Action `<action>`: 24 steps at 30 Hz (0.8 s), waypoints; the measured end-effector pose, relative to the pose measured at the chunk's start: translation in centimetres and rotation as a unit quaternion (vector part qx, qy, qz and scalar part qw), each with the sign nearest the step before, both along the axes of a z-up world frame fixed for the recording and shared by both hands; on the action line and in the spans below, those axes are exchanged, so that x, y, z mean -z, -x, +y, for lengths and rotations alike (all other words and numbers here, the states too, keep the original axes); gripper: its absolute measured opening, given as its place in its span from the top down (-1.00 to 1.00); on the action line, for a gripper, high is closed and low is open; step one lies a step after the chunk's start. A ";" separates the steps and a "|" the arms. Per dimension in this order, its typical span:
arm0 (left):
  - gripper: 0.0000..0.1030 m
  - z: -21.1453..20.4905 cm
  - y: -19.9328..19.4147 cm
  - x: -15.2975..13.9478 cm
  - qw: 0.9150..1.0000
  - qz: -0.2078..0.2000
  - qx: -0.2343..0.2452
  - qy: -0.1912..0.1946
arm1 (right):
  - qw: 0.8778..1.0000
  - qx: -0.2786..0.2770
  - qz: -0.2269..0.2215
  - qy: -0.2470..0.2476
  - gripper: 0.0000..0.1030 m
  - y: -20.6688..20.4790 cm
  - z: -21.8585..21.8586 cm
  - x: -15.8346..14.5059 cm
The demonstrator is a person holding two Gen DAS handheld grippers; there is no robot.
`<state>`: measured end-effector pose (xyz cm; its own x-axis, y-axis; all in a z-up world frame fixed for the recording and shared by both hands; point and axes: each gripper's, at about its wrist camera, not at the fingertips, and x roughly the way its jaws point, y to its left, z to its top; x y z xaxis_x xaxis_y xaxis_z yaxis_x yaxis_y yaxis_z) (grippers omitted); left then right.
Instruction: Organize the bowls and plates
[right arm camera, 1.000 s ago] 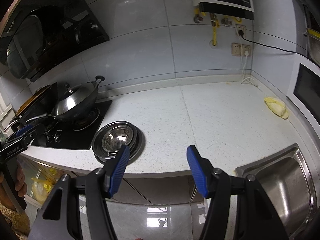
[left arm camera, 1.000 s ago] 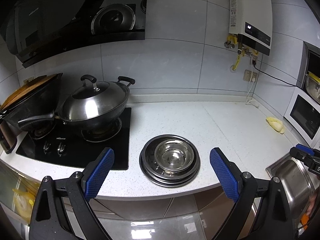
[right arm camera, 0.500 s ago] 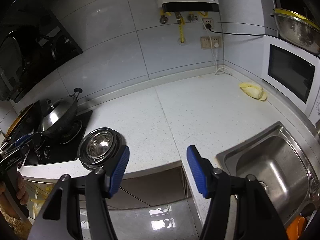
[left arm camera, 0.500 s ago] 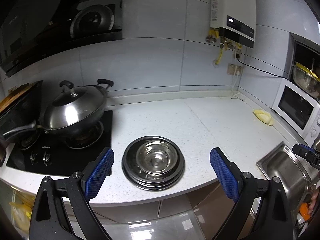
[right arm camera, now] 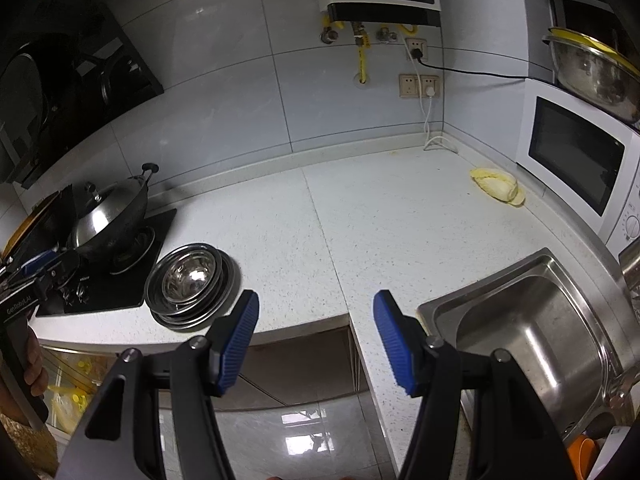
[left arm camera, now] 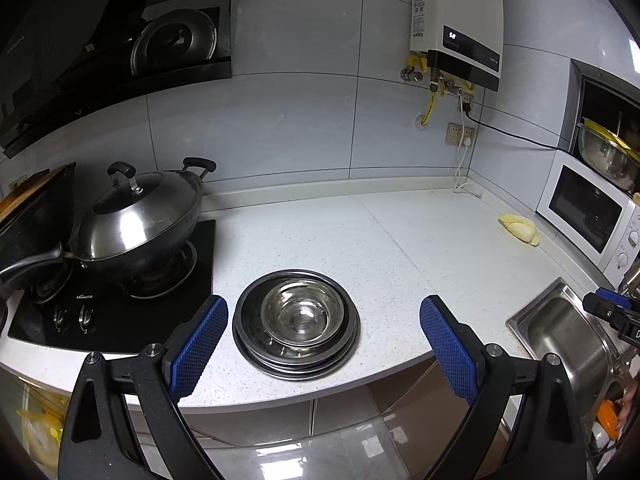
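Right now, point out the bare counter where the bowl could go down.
The widest bare stretch of counter runs from the stacked plates and bowl back to the wall, right as far as the yellow vegetable and microwave. A narrow strip lies between stack and sink. Left is crowded: hob and lidded wok.

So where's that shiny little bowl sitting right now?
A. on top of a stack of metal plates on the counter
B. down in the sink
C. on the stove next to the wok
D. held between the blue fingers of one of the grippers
A: the bowl rests in the middle of the stack of plates on the white counter, beside the stove, and nothing is between either gripper's fingers.
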<state>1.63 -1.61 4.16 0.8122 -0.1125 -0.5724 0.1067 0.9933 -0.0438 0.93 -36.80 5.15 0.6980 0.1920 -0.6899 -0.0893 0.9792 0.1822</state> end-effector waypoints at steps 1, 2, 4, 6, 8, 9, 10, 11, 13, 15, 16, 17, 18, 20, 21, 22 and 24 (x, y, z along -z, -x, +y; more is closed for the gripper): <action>-0.83 0.0 0.1 0.0 1.000 0.001 -0.001 0.000 | 1.000 -0.004 0.001 0.002 -0.13 0.0 0.1 0.1; -0.83 0.0 0.1 0.0 1.000 0.000 -0.002 -0.001 | 1.000 -0.007 0.002 0.005 -0.13 0.0 0.2 0.1; -0.83 -0.1 0.2 0.0 1.000 0.000 -0.005 -0.001 | 1.000 -0.013 0.003 0.015 -0.13 0.0 0.5 0.2; -0.83 -0.1 0.3 0.0 1.000 0.000 -0.007 0.001 | 1.000 -0.020 0.003 0.021 -0.13 0.1 0.6 0.2; -0.83 -0.1 0.4 0.0 1.000 0.000 -0.009 0.001 | 0.999 -0.027 0.004 0.029 -0.13 0.2 0.8 0.1; -0.83 -0.1 0.5 0.0 1.000 0.000 -0.009 0.001 | 0.999 -0.032 0.004 0.034 -0.13 0.3 0.9 0.2; -0.83 -0.1 0.6 0.1 1.000 0.000 -0.010 0.001 | 0.999 -0.036 0.005 0.040 -0.13 0.3 1.0 0.2; -0.83 -0.1 0.6 0.1 1.000 0.001 -0.011 0.002 | 0.998 -0.040 0.005 0.046 -0.13 0.4 1.2 0.2; -0.83 -0.1 0.7 0.1 1.000 0.001 -0.012 0.001 | 0.997 -0.050 0.004 0.055 -0.13 0.5 1.5 0.2; -0.83 -0.1 0.9 0.1 1.000 0.002 -0.014 0.000 | 0.997 -0.058 0.002 0.059 -0.13 0.6 1.6 0.2; -0.83 -0.1 1.1 0.1 1.000 0.002 -0.017 0.000 | 0.996 -0.062 0.000 0.060 -0.13 0.6 1.6 0.1; -0.83 -0.1 1.2 0.1 1.000 0.002 -0.020 0.000 | 0.996 -0.066 -0.002 0.060 -0.13 0.7 1.7 0.1; -0.83 0.0 1.3 0.1 1.000 0.002 -0.023 -0.001 | 0.996 -0.070 -0.004 0.059 -0.13 0.7 1.7 0.1; -0.83 0.2 1.6 0.0 1.000 0.001 -0.029 -0.003 | 0.996 -0.075 -0.006 0.057 -0.13 0.8 1.8 0.0; -0.83 0.2 1.8 0.0 0.999 0.000 -0.032 -0.004 | 0.995 -0.079 -0.009 0.056 -0.13 0.8 1.8 0.0; -0.83 0.3 2.0 -0.1 0.999 -0.001 -0.036 -0.005 | 0.995 -0.083 -0.011 0.055 -0.13 0.8 1.9 0.0; -0.83 0.4 2.4 -0.2 0.999 -0.004 -0.042 -0.007 | 0.994 -0.090 -0.015 0.056 -0.13 0.8 2.0 -0.1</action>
<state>-0.73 -1.16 4.37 0.8227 -0.0352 -0.5674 0.0225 0.9993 -0.0294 0.12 -34.75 5.27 0.6797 0.2393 -0.6933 -0.2690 0.9607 0.0679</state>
